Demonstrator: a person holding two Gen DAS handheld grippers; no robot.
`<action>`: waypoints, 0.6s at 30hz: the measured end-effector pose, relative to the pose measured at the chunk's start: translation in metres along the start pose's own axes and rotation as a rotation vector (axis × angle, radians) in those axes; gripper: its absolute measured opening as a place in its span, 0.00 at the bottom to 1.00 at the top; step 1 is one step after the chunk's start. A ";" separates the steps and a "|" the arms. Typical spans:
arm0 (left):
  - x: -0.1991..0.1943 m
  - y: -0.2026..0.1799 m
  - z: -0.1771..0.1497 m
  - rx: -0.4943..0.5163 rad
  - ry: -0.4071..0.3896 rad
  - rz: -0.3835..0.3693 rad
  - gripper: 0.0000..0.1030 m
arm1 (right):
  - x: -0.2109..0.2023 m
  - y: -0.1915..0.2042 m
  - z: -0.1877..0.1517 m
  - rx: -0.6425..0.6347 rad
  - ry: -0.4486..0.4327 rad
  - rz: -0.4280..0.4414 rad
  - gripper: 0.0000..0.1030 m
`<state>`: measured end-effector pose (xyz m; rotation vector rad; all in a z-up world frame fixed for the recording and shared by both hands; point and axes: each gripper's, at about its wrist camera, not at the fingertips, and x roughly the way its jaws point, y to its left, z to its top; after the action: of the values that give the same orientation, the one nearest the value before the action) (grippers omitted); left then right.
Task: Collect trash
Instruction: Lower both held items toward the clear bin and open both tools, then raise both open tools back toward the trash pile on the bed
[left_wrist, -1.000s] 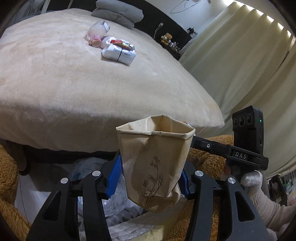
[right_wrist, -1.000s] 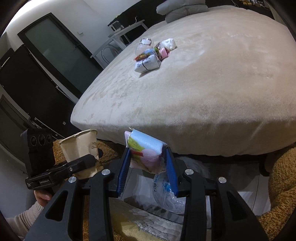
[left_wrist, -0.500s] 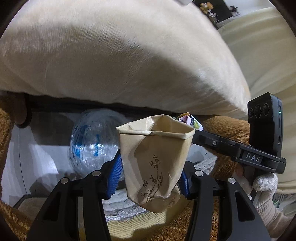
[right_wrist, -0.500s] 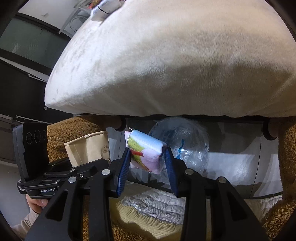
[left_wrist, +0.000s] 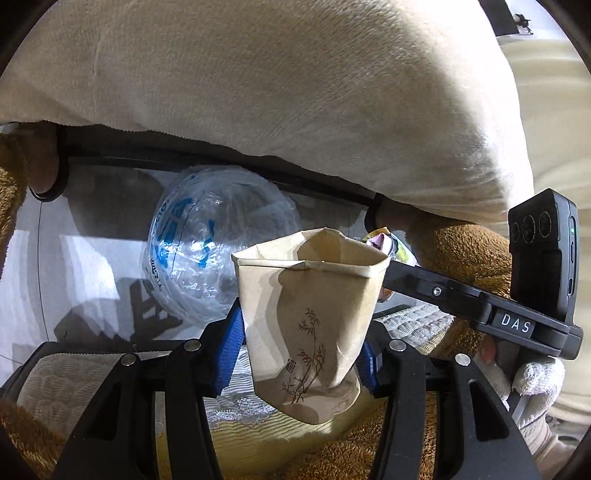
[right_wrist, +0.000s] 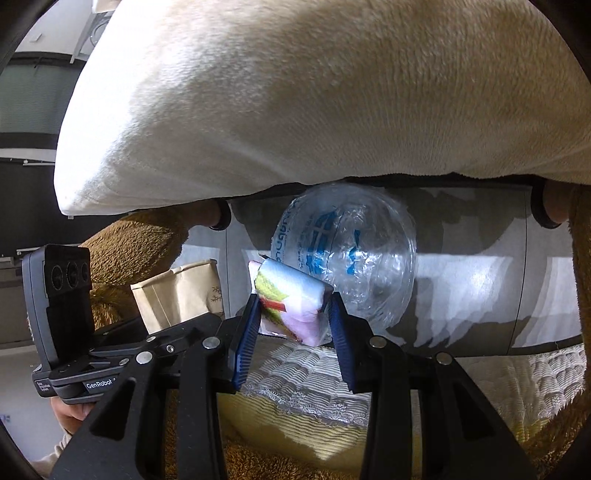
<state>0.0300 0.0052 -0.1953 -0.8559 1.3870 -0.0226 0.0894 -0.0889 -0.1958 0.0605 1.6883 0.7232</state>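
Observation:
My left gripper (left_wrist: 301, 356) is shut on a crumpled tan paper cup (left_wrist: 306, 325) with a bamboo drawing, its mouth facing up. My right gripper (right_wrist: 291, 328) is shut on a white snack packet (right_wrist: 291, 299) printed in green, red and pink. Just beyond both held things, a clear plastic bag (left_wrist: 218, 243) with blue print sits on the floor below the bed's edge. In the right wrist view the bag (right_wrist: 351, 251) is directly behind the packet and the cup (right_wrist: 177, 295) shows to the left. The left wrist view shows the packet (left_wrist: 388, 245) peeking out behind the cup's rim.
A cream plush blanket (left_wrist: 295, 92) on the bed overhangs the upper half of both views. Brown fluffy fabric (left_wrist: 461, 251) flanks the sides. A quilted white and yellow pad (right_wrist: 295, 373) lies below the grippers. A white-gloved hand (left_wrist: 535, 380) holds the right tool.
Both grippers have sunk and tipped downward below the bed's edge. The bed top with its loose trash has left view and the plastic bag has come into view. Both grips are unchanged.

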 end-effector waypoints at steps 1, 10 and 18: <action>0.000 0.000 0.000 -0.004 0.005 0.000 0.50 | 0.001 0.000 0.000 0.002 0.005 -0.002 0.38; 0.000 -0.005 0.001 0.007 0.002 0.064 0.74 | 0.003 -0.002 0.005 0.053 0.007 0.016 0.61; -0.008 -0.002 0.002 0.004 -0.033 0.046 0.74 | -0.010 0.002 0.003 0.032 -0.044 0.025 0.60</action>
<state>0.0304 0.0085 -0.1881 -0.8176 1.3749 0.0244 0.0943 -0.0903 -0.1867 0.1194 1.6594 0.7083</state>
